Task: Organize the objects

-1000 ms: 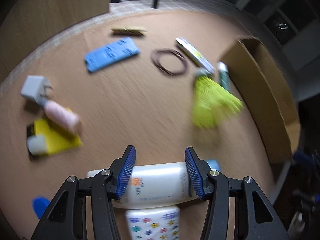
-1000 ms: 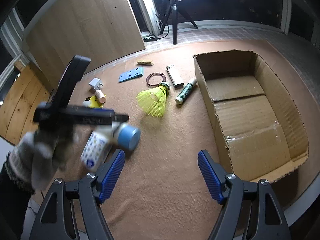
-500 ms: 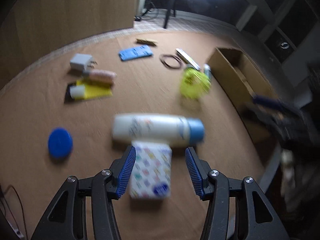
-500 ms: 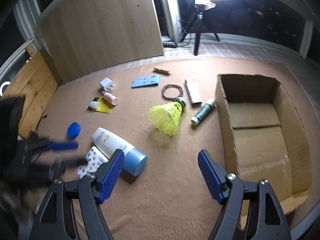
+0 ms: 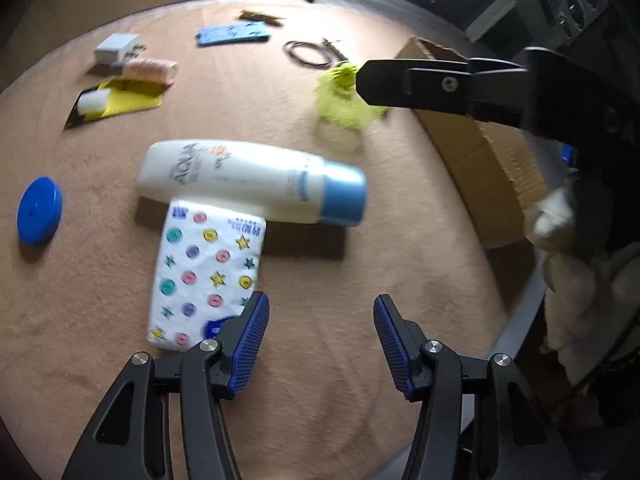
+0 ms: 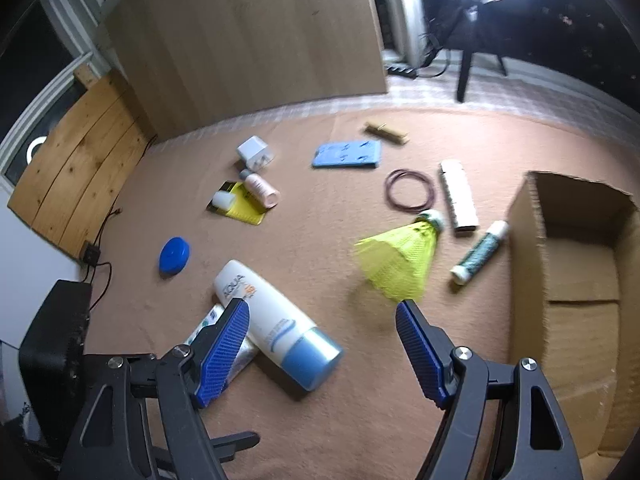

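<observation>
Sunscreen bottle flat, blue cap toward box

Changes since a second ago:

- White bottle: was between the pads of my left gripper, jaws now empty. It lies on the brown mat, its side across the top edge of the patterned tissue pack.
- Left gripper: pulled back toward the mat's near edge, jaws a shade wider, I think.
- Right gripper: moved in over the mat; its dark frame now crosses my left view, partly hiding the yellow shuttlecock.
</observation>
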